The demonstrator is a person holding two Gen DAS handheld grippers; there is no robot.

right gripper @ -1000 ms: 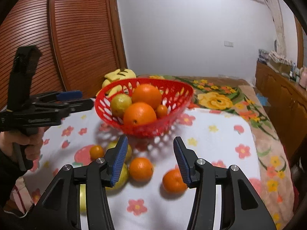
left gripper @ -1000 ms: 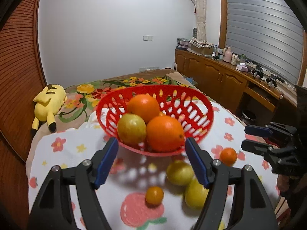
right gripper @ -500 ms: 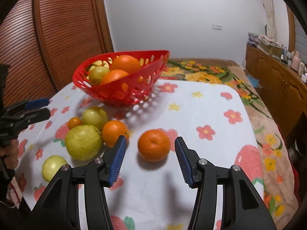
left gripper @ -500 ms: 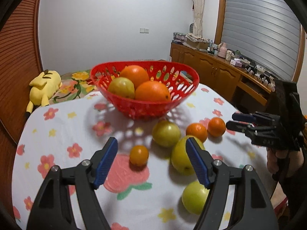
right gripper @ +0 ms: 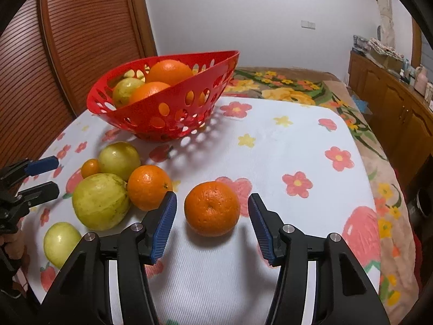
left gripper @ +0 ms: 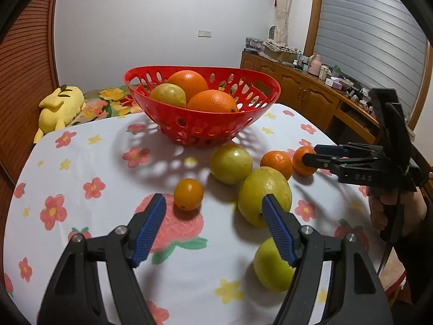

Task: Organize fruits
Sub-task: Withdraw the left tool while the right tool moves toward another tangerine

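The orange (right gripper: 212, 208) sits centre frame, squarely ahead between the right gripper's (right gripper: 212, 226) spread jaws; the left gripper (left gripper: 212, 228), also apart, is farther away.

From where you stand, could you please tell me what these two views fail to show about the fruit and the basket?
- Red basket: how much fruit lies under the top oranges is hidden by its wall in both views.
- Nearest green fruit: in the left wrist view, partly covered by the left gripper finger.
- Lone mandarin: in the left wrist view, partly hidden behind the right gripper fingers.
- Sideboard items: too small to identify.
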